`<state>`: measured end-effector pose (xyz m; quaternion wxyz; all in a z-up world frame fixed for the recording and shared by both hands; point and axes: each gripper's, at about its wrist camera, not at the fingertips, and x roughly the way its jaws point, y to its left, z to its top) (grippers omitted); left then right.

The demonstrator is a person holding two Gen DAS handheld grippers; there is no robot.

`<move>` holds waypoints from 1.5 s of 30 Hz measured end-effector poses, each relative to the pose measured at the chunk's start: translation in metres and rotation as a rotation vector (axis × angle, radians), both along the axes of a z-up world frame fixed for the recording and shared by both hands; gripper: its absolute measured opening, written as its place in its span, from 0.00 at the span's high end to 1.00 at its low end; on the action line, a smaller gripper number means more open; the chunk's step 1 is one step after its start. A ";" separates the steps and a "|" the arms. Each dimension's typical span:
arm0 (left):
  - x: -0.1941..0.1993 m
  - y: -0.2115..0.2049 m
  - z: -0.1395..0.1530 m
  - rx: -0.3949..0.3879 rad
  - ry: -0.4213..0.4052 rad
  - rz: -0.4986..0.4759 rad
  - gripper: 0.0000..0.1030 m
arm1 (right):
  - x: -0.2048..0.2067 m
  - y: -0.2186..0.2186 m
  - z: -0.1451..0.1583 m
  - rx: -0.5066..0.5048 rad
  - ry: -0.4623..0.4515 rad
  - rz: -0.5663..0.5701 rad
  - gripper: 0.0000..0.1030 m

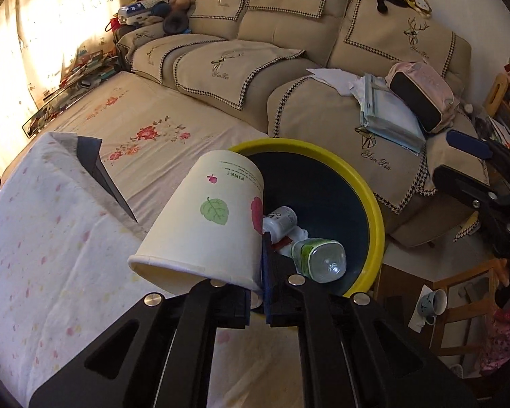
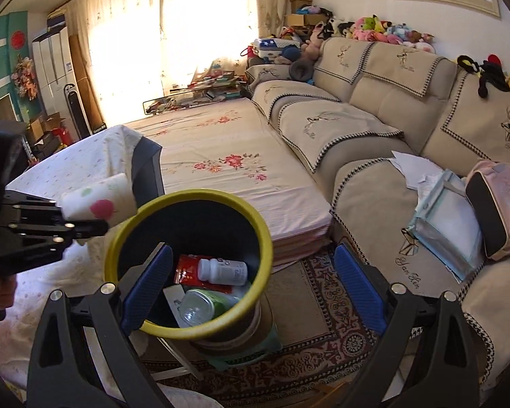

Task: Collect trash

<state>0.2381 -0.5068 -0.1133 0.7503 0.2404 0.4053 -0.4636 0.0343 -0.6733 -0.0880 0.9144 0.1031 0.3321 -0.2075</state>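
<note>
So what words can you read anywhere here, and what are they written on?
"FINE!": upside down on the paper cup, above a line of print too small to read.
"Yan Hin", roughly: stitched in looping script on the sofa cover under the deer; hard to be sure of the letters.
White bottle in the bin: its label is too blurred to read.
Green bottle: no readable text.

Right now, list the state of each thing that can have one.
Paper cup: tipped, pinched by its rim, beside the bin's rim.
Left claw: shut on the cup's wall.
Right claw: open, empty.
Bin: upright, open-topped, partly filled.
White bottle: capped, lying in the bin.
Clear plastic bottle: lying in the bin.
</note>
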 end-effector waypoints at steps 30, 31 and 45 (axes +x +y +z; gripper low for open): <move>-0.132 0.366 0.112 -0.331 -0.361 0.877 0.05 | 0.010 0.146 0.045 -0.031 -0.113 0.337 0.09; -0.138 0.376 0.113 -0.341 -0.362 0.899 0.05 | 0.007 0.148 0.047 -0.030 -0.119 0.337 0.09; -0.191 0.412 0.109 -0.366 -0.378 0.967 0.05 | -0.019 0.163 0.054 -0.025 -0.150 0.352 0.08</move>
